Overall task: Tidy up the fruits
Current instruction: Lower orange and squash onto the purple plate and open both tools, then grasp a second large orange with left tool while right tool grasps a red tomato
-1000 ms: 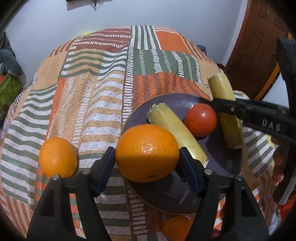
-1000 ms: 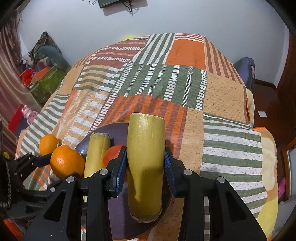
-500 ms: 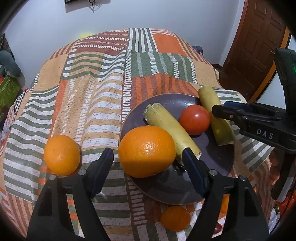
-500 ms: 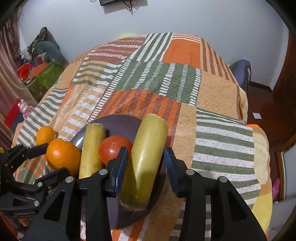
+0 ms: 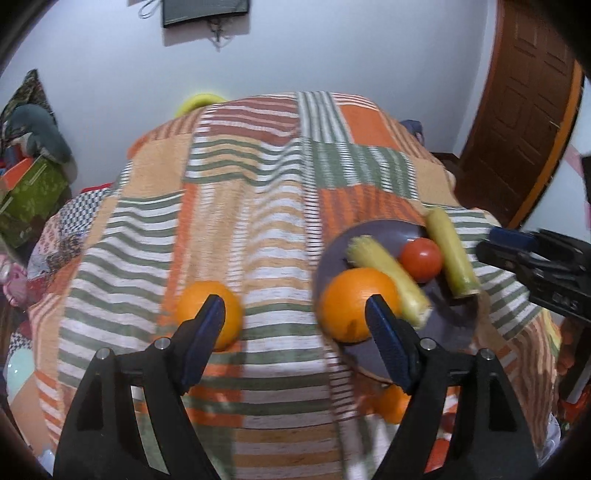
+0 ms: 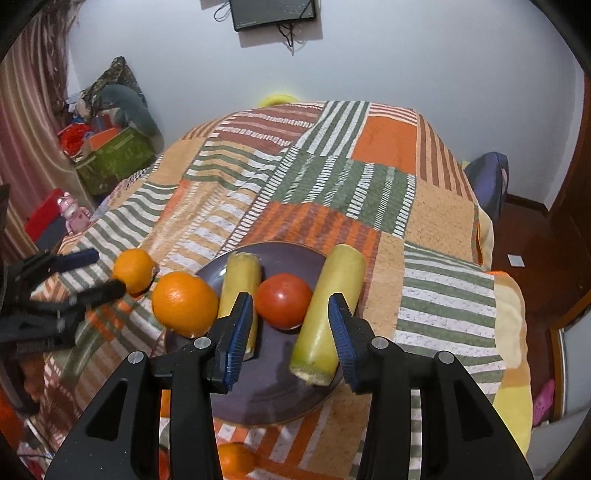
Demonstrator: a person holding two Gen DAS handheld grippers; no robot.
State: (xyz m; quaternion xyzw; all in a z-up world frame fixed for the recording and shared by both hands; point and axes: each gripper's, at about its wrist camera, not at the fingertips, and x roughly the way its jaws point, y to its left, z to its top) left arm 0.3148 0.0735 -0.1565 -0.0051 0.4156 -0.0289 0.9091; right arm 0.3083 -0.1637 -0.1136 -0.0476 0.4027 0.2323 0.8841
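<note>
1. Standing apart with nothing between their blue pads, the jaws of the left gripper point(image 5: 295, 325) have just been opening; only striped cloth shows in the gap.
2. The right gripper point(image 6: 291, 321) is spread too, its jaws having just been opening, and neither pad presses on anything; the tomato point(image 6: 283, 301) and the near end of a yellow-green stalk point(image 6: 325, 317) show in the gap, lying on the plate beyond the tips.
3. A small orange fruit point(image 6: 234, 459) lies on the cloth at the near edge of the bed, just in front of the plate.
4. The dark purple plate point(image 6: 258, 391) rests on the patchwork bedspread point(image 6: 373, 184) and carries four things in a row: a large orange point(image 6: 184, 302) at its left rim, a second yellow-green stalk point(image 6: 240, 284), the tomato, then the first stalk at its right side, its far end past the rim.
5. Another orange point(image 5: 207, 310) sits on the cloth to the left of the plate, apart from it, partly behind the left gripper's left pad in the left wrist view.
6. Farther off, the bedspread runs back to a pale wall with a dark screen point(image 6: 273, 13) mounted on it.
7. A green box point(image 6: 114, 155) with clutter stands at the far left, and a brown door point(image 5: 517, 110) at the right.
</note>
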